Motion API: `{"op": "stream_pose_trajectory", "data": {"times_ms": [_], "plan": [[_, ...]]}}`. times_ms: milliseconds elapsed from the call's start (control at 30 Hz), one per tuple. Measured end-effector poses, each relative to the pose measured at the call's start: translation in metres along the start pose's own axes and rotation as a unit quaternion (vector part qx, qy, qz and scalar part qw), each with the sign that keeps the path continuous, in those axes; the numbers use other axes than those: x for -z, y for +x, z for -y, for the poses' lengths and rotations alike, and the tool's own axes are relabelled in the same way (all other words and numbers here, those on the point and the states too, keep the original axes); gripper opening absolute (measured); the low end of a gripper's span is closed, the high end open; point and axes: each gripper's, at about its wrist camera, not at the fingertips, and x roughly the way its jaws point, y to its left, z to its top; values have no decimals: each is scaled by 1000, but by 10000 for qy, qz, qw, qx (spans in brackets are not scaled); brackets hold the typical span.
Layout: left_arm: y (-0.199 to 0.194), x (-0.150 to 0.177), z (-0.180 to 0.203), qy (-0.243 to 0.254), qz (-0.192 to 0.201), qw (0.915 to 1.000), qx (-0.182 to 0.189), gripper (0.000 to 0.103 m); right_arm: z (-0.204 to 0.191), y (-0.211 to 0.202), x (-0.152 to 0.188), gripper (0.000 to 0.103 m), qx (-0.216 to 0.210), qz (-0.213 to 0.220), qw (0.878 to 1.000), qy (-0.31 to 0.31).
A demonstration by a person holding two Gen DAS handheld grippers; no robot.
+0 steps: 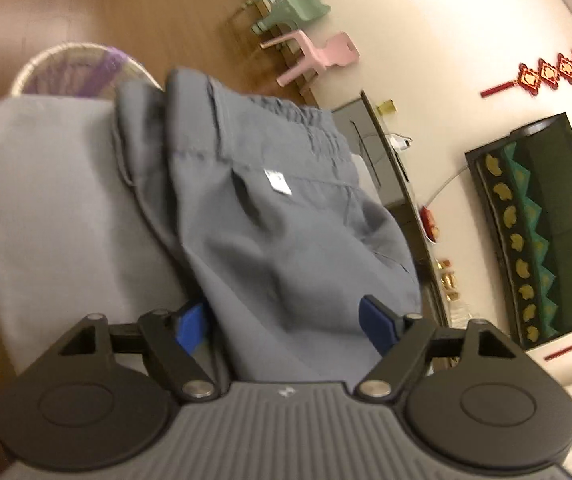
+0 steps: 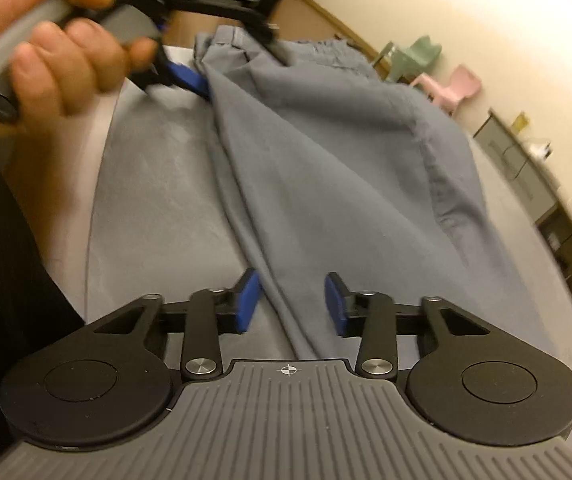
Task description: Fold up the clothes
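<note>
Grey-blue trousers with an elastic waistband and a small white label lie rumpled on a table under a light grey cloth. My left gripper stands wide open over the near end of the trousers, its blue pads on either side of the fabric and not pressing it. In the right wrist view the trousers run away from me. My right gripper is open, with a folded edge passing between its pads untouched. A hand holds the left gripper at the upper left.
A woven basket with something purple in it sits beyond the table's far end. Green and pink small chairs stand by the wall. A low cabinet and a dark screen line the right side. A dark sleeve is at left.
</note>
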Motion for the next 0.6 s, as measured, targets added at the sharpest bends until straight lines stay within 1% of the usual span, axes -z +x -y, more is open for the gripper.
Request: {"op": "stream_pose_trajectory", "data": {"times_ms": [67, 100, 200, 300, 333, 400, 467, 500, 533, 567, 600], "plan": [[-3, 6, -10, -188, -82, 9990, 399, 79, 5, 0, 1, 30, -122, -14, 9998, 161], [-5, 9, -13, -244, -103, 9984, 494, 75, 9, -1, 2, 30, -185, -8, 9994, 284], [-7, 10, -12, -179, -196, 9990, 366, 74, 19, 5, 0, 30, -436, 12, 9963, 739], [9, 7, 3, 159, -500, 9986, 55, 74, 29, 13, -4, 30, -731, 9, 9901, 1200], [12, 6, 10, 289, -510, 9983, 36, 73, 32, 15, -6, 33, -839, 3, 9872, 1354], [6, 6, 26, 612, -380, 9973, 135, 52, 29, 18, -10, 33, -868, -2, 9874, 1324], [-2, 7, 34, 713, -327, 9966, 237, 47, 24, 18, -16, 34, -817, -9, 9895, 1196], [-6, 8, 36, 727, -312, 9964, 289, 47, 19, 18, -18, 40, -717, -3, 9916, 1076], [-10, 9, 36, 718, -303, 9965, 295, 47, 13, 17, -20, 56, -531, 32, 9948, 867], [-12, 11, 34, 685, -300, 9969, 256, 50, 6, 17, -23, 63, -311, 78, 9975, 622], [-14, 13, 32, 652, -297, 9972, 216, 50, 0, 19, -27, 73, -100, 111, 9993, 354]]}}
